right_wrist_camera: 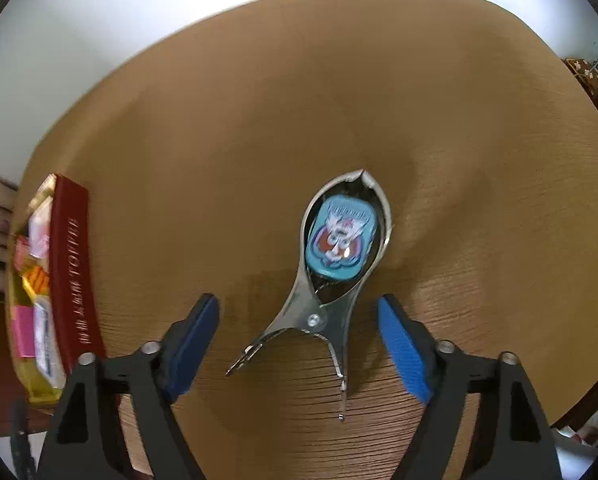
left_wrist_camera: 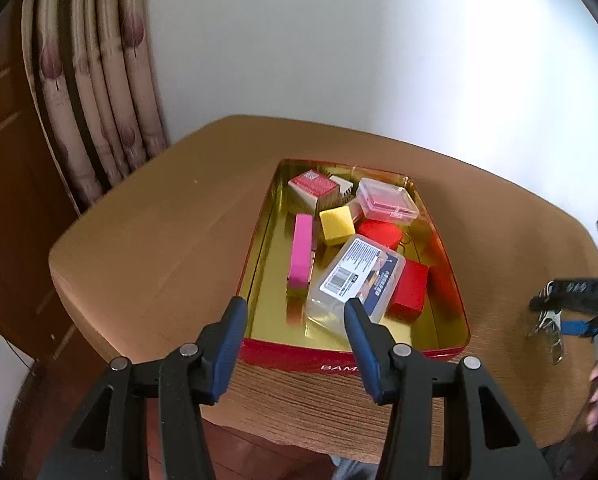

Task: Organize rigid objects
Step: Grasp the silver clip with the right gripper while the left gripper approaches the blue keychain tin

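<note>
Steel clip (right_wrist_camera: 331, 312) lies on the table (right_wrist_camera: 259, 120) directly ahead of the right gripper (right_wrist_camera: 299, 340), long axis pointing away, handles nearest, between the spread jaws. Left gripper (left_wrist_camera: 295, 336), also spread, hovers at the tin (left_wrist_camera: 255, 272).

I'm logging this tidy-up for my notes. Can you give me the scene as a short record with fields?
surface: wooden table
container: red tin, gold inside, holding mixed small items
in tin: pink block, yellow cube, clear labelled case
outside tin: metal clip on the table, around a blue tin
left gripper: open, over the tin's near edge
right gripper: open, straddling the clip's handles
</note>
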Motion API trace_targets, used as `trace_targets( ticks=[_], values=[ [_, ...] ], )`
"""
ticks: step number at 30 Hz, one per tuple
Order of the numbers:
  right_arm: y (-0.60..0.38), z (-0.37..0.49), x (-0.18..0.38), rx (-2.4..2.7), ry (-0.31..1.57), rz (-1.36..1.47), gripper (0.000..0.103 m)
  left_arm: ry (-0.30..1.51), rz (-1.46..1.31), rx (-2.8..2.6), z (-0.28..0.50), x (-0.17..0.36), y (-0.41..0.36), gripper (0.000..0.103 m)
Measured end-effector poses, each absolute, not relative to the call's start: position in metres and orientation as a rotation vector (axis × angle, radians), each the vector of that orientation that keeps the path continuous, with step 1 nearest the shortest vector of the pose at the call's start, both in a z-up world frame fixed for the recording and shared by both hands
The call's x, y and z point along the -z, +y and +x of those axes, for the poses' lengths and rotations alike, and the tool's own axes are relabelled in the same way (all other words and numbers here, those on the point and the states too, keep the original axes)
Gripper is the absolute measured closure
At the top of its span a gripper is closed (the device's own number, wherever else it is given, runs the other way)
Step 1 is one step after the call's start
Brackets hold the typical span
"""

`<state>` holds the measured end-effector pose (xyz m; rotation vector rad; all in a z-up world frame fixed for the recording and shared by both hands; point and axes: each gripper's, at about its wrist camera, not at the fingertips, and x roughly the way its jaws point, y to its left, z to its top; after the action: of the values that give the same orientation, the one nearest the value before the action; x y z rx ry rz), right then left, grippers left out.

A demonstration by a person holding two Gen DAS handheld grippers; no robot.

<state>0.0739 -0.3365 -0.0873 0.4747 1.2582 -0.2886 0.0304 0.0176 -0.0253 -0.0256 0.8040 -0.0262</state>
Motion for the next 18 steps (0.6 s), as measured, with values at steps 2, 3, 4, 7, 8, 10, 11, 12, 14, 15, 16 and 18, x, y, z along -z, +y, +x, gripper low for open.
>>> trace_targets(
  ticks=[2,3,4,7,8,10,11,12,14,15,16,18],
  values=[
    [-0.331,0.072,0.087,0.315,1.249,0.43,0.051,0.815,-0.045,0.03,0.032,0.027,0.021,0.052],
    [-0.328,0.071,0.087,0.322,1.251,0.407,0.063,0.823,-0.056,0.032,0.033,0.029,0.023,0.052],
    [-0.328,0.069,0.086,0.323,1.245,0.401,0.068,0.829,-0.064,0.034,0.033,0.03,0.024,0.052],
    [-0.329,0.062,0.083,0.286,1.245,0.415,0.07,0.85,-0.09,0.04,0.036,0.033,0.027,0.052],
    [-0.329,0.06,0.081,0.266,1.242,0.41,0.07,0.854,-0.097,0.043,0.036,0.034,0.028,0.052],
    [-0.332,0.055,0.076,0.217,1.222,0.417,0.07,0.859,-0.107,0.04,0.035,0.034,0.029,0.052],
    [-0.334,0.054,0.073,0.214,1.216,0.418,0.07,0.861,-0.11,0.037,0.035,0.035,0.029,0.052],
    [-0.338,0.052,0.07,0.2,1.209,0.431,0.07,0.864,-0.113,0.035,0.036,0.035,0.029,0.052],
    [-0.345,0.046,0.062,0.174,1.196,0.446,0.07,0.864,-0.115,0.035,0.035,0.035,0.028,0.052],
    [-0.347,0.043,0.055,0.161,1.183,0.448,0.072,0.863,-0.109,0.034,0.035,0.035,0.027,0.052],
    [-0.351,0.04,0.049,0.145,1.174,0.458,0.072,0.862,-0.1,0.031,0.035,0.035,0.026,0.052],
    [-0.354,0.037,0.036,0.127,1.154,0.471,0.072,0.859,-0.08,0.026,0.034,0.035,0.022,0.052]
  ],
)
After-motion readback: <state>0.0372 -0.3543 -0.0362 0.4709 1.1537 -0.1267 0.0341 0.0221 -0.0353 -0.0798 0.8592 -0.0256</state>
